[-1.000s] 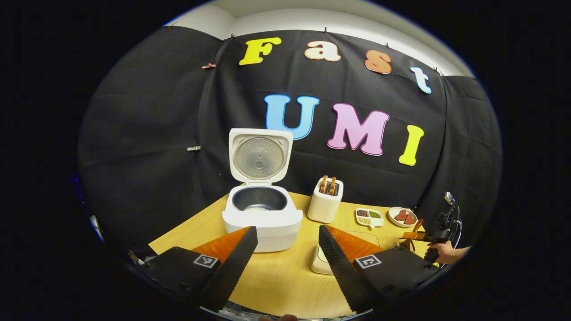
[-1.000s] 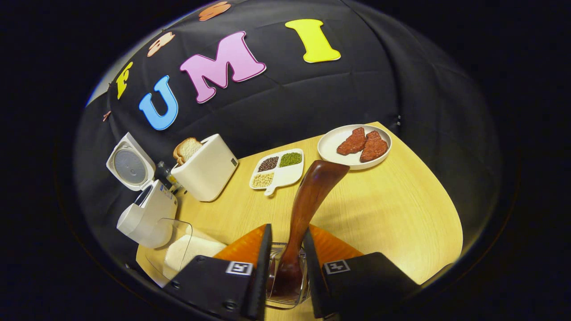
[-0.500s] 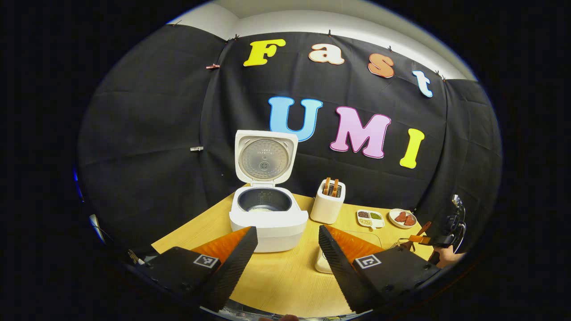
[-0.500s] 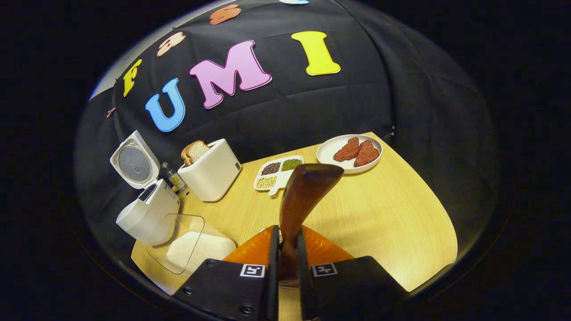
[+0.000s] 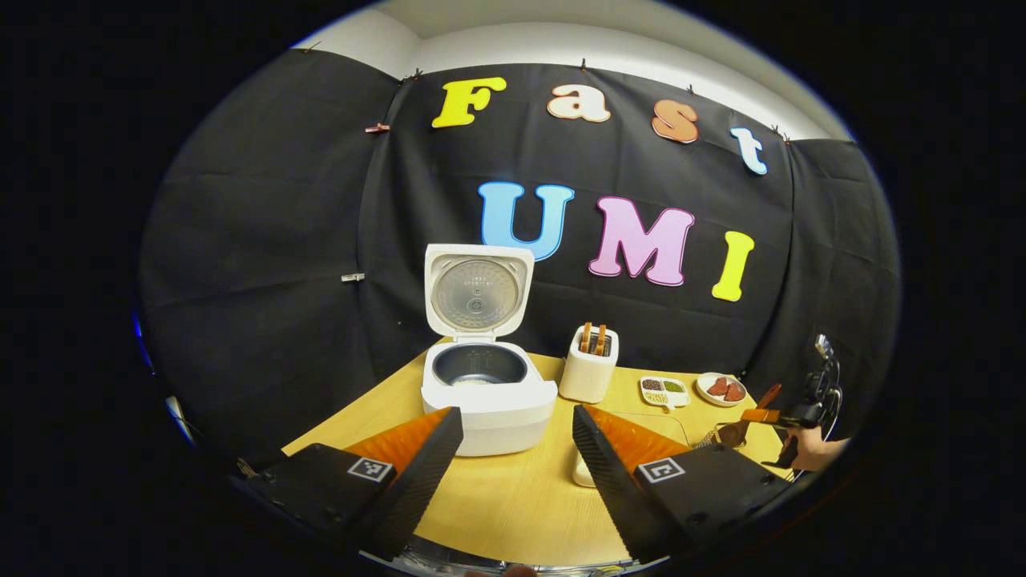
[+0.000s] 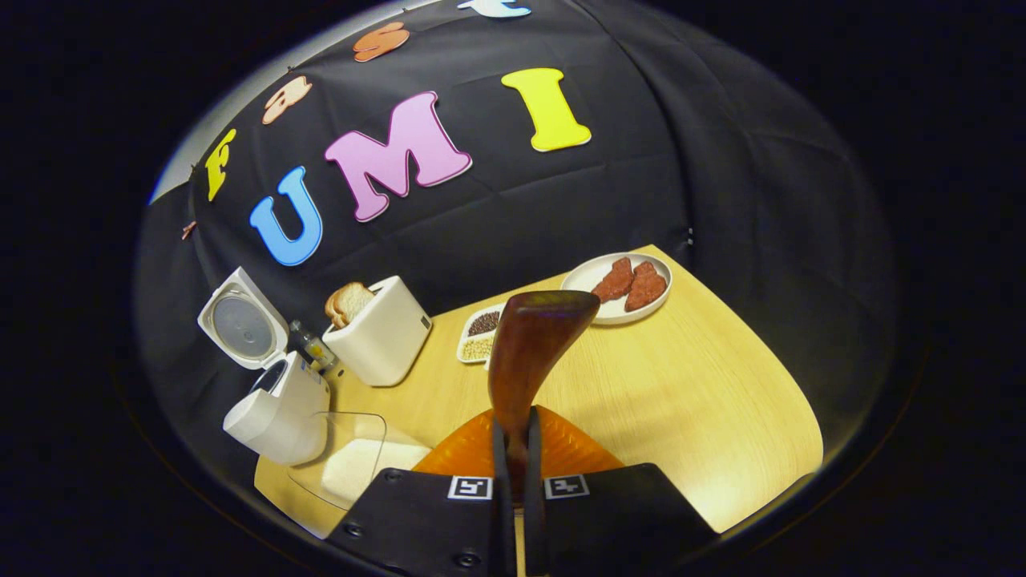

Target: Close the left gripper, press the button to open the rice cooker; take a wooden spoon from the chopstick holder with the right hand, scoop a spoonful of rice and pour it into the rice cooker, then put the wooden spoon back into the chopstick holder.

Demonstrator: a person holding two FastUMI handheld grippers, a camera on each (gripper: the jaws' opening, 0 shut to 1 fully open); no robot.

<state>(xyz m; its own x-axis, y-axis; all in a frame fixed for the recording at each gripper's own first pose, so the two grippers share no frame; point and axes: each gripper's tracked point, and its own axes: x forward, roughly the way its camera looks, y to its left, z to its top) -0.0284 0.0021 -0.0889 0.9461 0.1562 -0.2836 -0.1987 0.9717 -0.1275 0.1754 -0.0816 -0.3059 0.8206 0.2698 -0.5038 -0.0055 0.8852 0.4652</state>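
Your right gripper [image 6: 514, 449] has its jaws clamped on the handle of the wooden spoon [image 6: 525, 353], which rises straight ahead of the fingers with its broad end up. Your left gripper [image 5: 513, 449] hangs with jaws apart and nothing between them; the rice cooker [image 5: 489, 393] stands just beyond its fingertips, lid up and pot exposed.

The step in hand looks like carrying the spoon to the rice. The clear rice container [image 6: 353, 465] lies low and to the left of your right jaws, with the cooker just past it. Keep the grip firm so the handle does not twist, turn the bowl end down toward the rice, and enter at a shallow angle. Fill modestly, level the bowl, then cross to the open pot. Keep your left gripper clear of that path.
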